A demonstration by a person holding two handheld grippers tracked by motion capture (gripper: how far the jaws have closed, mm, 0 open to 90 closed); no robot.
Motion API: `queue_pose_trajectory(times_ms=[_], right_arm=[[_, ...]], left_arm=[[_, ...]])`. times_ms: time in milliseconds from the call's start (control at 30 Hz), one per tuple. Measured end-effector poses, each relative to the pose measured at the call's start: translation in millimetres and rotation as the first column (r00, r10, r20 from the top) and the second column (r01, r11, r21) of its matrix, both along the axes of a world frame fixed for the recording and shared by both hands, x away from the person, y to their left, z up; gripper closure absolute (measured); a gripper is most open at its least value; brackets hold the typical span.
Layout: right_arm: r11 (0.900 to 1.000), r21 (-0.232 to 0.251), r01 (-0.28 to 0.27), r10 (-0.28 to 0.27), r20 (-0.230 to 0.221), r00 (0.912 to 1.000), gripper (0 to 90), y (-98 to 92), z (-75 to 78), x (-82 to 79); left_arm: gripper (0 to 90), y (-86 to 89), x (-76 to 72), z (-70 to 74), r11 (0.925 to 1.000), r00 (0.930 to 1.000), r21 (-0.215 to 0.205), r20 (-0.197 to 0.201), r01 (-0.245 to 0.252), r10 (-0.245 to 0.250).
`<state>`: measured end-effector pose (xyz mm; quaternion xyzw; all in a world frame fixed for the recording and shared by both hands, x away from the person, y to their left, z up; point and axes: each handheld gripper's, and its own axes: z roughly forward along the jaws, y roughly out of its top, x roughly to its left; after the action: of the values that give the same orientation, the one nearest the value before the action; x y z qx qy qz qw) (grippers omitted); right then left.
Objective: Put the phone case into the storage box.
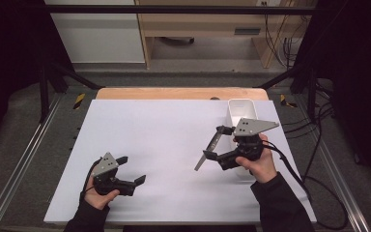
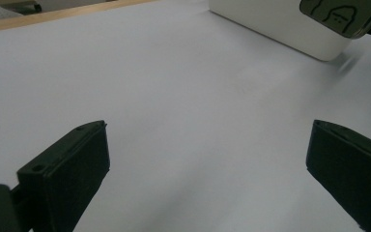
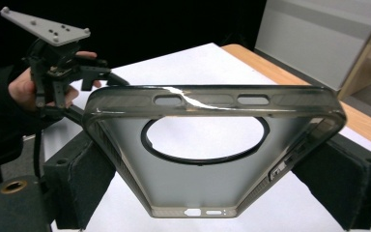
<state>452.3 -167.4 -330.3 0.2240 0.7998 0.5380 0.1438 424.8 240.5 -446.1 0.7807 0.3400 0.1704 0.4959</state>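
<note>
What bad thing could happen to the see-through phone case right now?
1. The phone case is pinched only by its two long edges between the right gripper jaws, up off the table. It might slip out and drop.
2. It is a thin, bendy-looking frame with a big round hole, so squeezing harder could bow or pop it loose.
3. The left gripper is open and off to the side, too far away to catch it.
</note>
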Motion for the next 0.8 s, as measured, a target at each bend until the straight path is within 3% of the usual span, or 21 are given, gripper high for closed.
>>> queue_pose_trajectory(times_ms=[333,800], right_arm=[[0.997,0.011,0.080,-0.080,0.011,0.9967,11.9,-8.1,11.7,7.3],[0.982,0.024,0.185,-0.185,0.026,0.9823,11.8,-18.1,28.2,16.9]], left_arm=[[1.2,11.0,0.7,-3.2,0.9991,0.9991,0.008,0.008,-0.043,0.043],[0.9,20.9,1.8,-6.7,0.9961,0.9961,0.023,0.025,-0.085,0.084]])
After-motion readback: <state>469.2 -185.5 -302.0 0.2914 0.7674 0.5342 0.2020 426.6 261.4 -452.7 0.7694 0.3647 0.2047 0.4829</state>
